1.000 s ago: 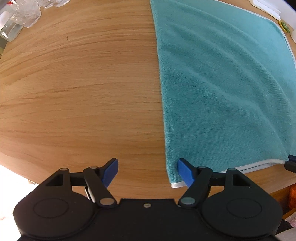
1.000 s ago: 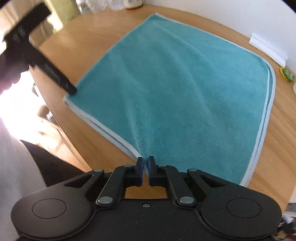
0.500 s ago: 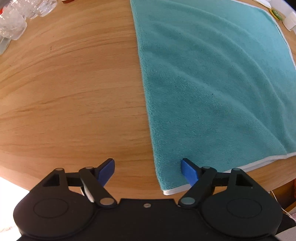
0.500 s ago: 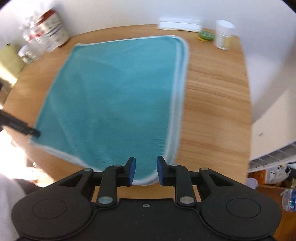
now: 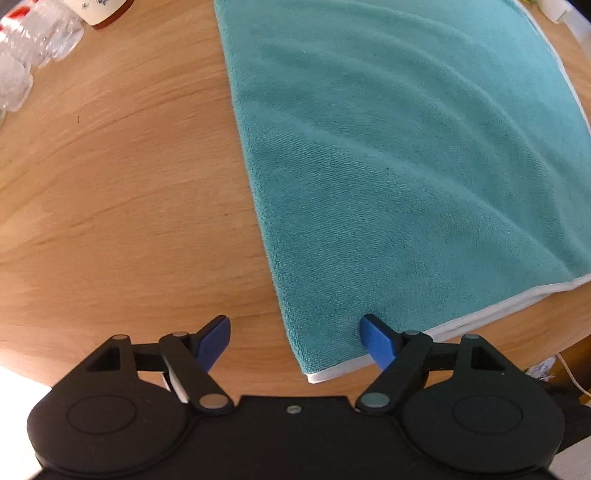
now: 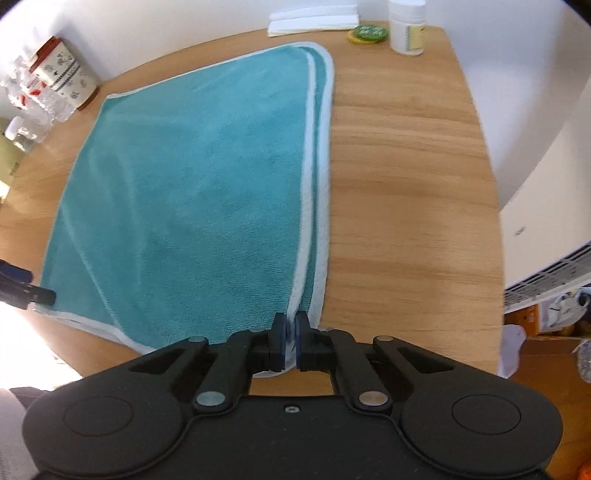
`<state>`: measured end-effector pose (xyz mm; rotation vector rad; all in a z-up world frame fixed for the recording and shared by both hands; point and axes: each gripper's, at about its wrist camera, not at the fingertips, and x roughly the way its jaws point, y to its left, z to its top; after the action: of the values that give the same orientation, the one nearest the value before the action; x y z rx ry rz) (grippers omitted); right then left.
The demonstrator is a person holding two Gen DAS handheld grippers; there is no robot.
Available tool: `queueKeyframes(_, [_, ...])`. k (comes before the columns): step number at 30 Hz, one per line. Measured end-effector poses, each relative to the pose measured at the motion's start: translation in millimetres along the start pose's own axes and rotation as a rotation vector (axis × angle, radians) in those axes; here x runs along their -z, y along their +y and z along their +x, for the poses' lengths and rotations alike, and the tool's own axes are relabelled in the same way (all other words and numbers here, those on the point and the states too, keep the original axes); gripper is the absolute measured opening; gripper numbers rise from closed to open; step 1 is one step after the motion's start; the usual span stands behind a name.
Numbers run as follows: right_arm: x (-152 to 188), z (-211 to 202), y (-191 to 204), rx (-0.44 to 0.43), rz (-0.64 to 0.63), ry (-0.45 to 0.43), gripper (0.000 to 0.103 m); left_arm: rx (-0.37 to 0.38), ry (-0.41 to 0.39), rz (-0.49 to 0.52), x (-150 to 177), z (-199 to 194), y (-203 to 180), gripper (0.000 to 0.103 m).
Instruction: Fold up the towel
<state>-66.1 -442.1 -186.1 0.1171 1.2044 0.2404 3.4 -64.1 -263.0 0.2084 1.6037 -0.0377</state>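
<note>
While the teal towel (image 6: pixel 192 184) lies flat on the wooden surface (image 6: pixel 406 166), already doubled over so that two white-trimmed edges run side by side along its right side, each gripper works at a near corner. The right gripper (image 6: pixel 290 341) has its fingers pressed together on the white hem at the near right corner, clamping what looks like the upper layer; whether the lower layer is also caught cannot be told. Holding that corner gives a firm handle for carrying the edge across in a further fold. The left gripper (image 5: pixel 295 338) hovers low over the near left corner with its fingers spread wide apart, one blue pad over bare wood, the other over the cloth just inside the hem, straddling the folded side edge, apparently lined up to close on it.

The towel's near edge sits close to the rim of the surface, so the corners are easy to reach from the front. To the left, a broad stretch of bare wood lies between the towel and the clear bottles (image 5: pixel 33 55) at the far left. To the right, open wood runs to the surface's edge. At the far side, a white bottle (image 6: pixel 406 27), a green lid (image 6: pixel 367 34) and a flat white packet (image 6: pixel 314 22) sit near the towel's far corner, leaving little room there.
</note>
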Motion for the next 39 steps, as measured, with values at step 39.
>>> queueKeyframes(39, [-202.2,85.2,-25.5,-0.120,-0.159,-0.252,0.031,0.010,-0.005,-0.398,-25.7,33.7,48.7,0.095])
